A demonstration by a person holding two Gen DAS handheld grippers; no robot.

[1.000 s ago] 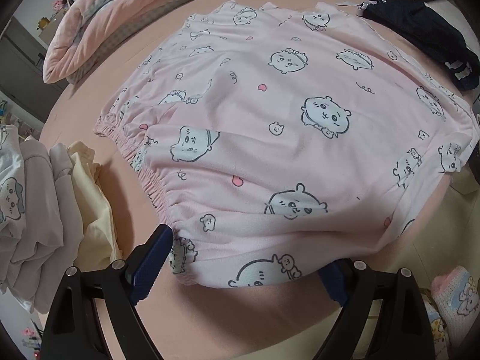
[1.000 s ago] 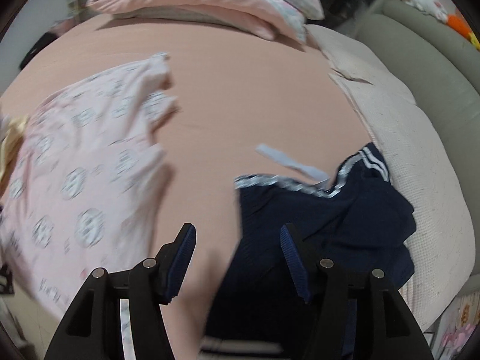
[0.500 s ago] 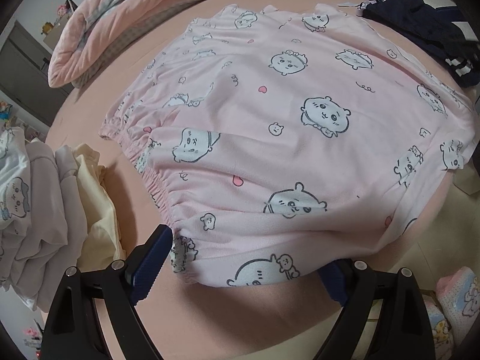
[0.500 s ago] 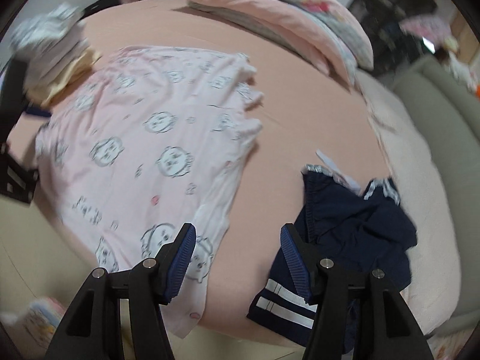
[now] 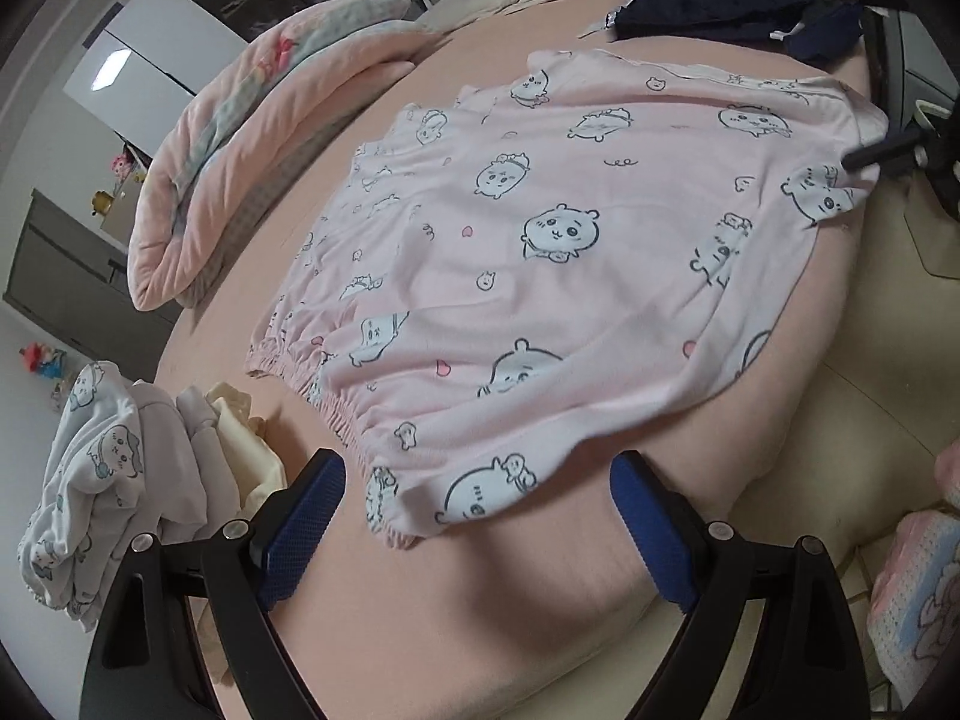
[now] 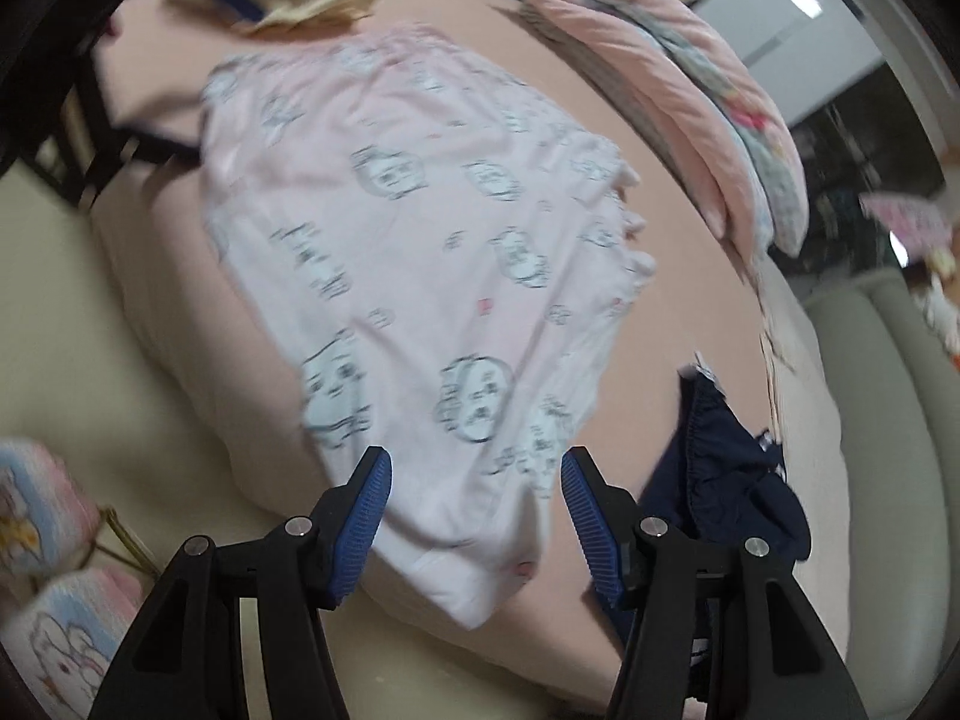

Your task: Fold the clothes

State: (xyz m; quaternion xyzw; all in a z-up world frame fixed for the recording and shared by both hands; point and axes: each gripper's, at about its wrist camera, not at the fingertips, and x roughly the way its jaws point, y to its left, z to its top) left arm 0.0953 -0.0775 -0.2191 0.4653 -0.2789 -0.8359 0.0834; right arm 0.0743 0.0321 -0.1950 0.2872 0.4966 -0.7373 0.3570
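So the pink pajama shorts (image 5: 558, 276) with the little cartoon critters are lying spread out flat on the peach bedsheet (image 5: 480, 612), elastic waistband facing the pile of folded clothes (image 5: 120, 462) sitting at the bed's edge. One leg hem is hanging a bit over the side of the mattress.

The left gripper (image 5: 474, 522) is hovering right over the waistband corner with its blue pads (image 5: 300, 528) standing wide apart, one on each side of that corner. Nothing is being pinched, the fabric is just lying there between and beneath them.

The right gripper (image 6: 474, 516) is over at the opposite end, above the leg hem, jaws also spread and not squeezing anything as far as I can see. That view is looking pretty smeared, so whether a pad is brushing the cloth I can't tell. You can also catch it poking in at the far right of the left camera's view, near the hem.

A navy garment (image 6: 726, 480) with white stripes is lying crumpled just beside the shorts on the far side, not touching the grippers. A folded pink quilt (image 5: 240, 144) is resting along the back of the bed, well apart from the shorts, and a grey-green sofa (image 6: 888, 420) is sitting past the bed.
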